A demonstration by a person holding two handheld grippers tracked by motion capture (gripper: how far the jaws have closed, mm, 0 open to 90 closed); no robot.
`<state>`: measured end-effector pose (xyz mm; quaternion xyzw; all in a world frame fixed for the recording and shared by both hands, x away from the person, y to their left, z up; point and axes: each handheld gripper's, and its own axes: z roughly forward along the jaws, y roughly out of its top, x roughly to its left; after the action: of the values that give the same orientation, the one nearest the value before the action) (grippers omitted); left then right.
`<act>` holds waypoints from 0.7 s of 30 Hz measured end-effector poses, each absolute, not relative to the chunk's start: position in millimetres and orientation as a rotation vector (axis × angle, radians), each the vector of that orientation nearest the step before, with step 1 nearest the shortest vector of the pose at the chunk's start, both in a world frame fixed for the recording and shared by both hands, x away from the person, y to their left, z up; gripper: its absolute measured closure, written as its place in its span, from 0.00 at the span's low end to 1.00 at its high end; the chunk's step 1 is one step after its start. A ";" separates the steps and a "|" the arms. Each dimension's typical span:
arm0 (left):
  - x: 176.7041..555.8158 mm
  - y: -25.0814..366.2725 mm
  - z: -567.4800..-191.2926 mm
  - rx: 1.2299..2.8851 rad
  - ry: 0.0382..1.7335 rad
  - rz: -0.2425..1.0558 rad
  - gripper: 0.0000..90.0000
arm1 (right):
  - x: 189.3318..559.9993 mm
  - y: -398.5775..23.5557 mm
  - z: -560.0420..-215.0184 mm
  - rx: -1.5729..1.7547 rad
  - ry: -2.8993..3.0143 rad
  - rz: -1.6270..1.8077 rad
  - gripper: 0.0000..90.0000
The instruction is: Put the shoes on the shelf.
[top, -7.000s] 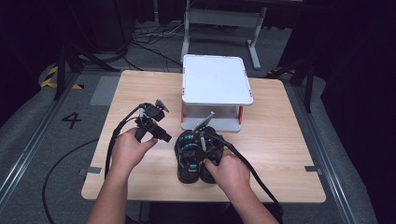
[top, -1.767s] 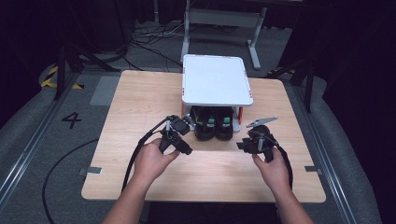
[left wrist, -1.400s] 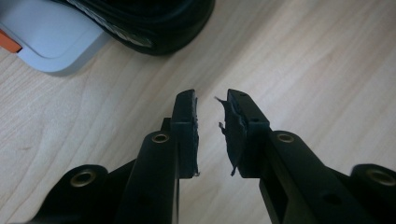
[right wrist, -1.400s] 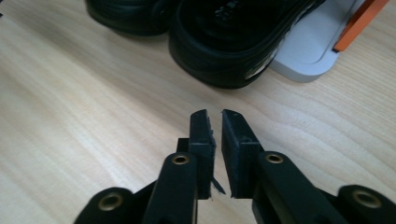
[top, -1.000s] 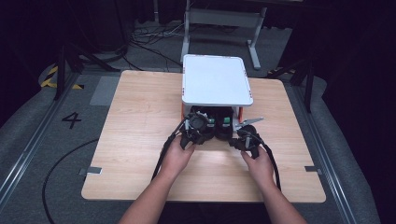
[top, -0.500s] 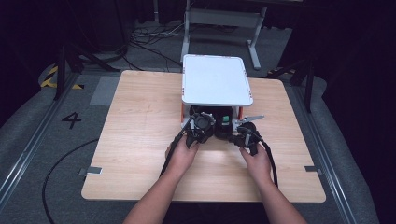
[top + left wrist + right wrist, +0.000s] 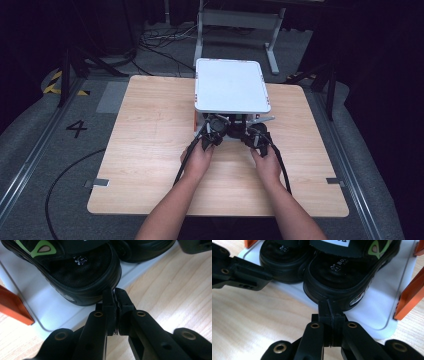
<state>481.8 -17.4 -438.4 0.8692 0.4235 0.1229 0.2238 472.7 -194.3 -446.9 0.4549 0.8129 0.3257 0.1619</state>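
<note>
Black moulded-foam sandals, two of them, sit side by side on the lower white shelf [image 7: 45, 312] of a small two-tier rack on the wooden table [image 7: 150, 150]. The rack has a smooth white top tray [image 7: 231, 85] with rounded corners and orange uprights [image 7: 410, 293].

Left sandal [image 7: 82, 277]: thick rounded heel, matt textured footbed with a small printed mark, green oval inset on the strap. Its heel lies at the shelf's front edge. The left gripper [image 7: 115, 293] has its black jaws pressed together, nothing between them, tips touching the heel rim; they have just been closing.

Right sandal [image 7: 342, 280]: same chunky black sole, grained footbed with white lettering, green-and-orange inset on the strap, coloured print on the sole wall. The right gripper [image 7: 327, 306] also has jaws brought fully together after closing, tips butted against the heel.

In the high view both hands hold the grippers, left [image 7: 214, 131] and right [image 7: 255, 136], at the rack's front. Table surface is pale wood-grain laminate.
</note>
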 end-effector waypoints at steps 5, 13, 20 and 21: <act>489.5 -19.2 -441.6 2.425 1.136 0.392 0.97 | 481.6 -192.5 -447.1 1.312 2.294 0.918 1.00; 492.4 -22.2 -447.7 2.372 1.170 0.469 0.96 | 487.2 -190.0 -452.1 1.291 2.256 0.941 0.99; 487.4 -23.6 -447.5 2.342 1.180 0.452 0.76 | 483.9 -185.7 -451.6 1.281 2.296 0.913 0.89; 486.0 -22.6 -446.8 2.351 1.167 0.444 0.75 | 481.9 -186.6 -451.1 1.270 2.299 0.919 0.88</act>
<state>486.0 -22.6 -446.8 0.8579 0.4257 0.1620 0.2378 481.9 -186.6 -451.1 0.4492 0.8129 0.3249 0.1783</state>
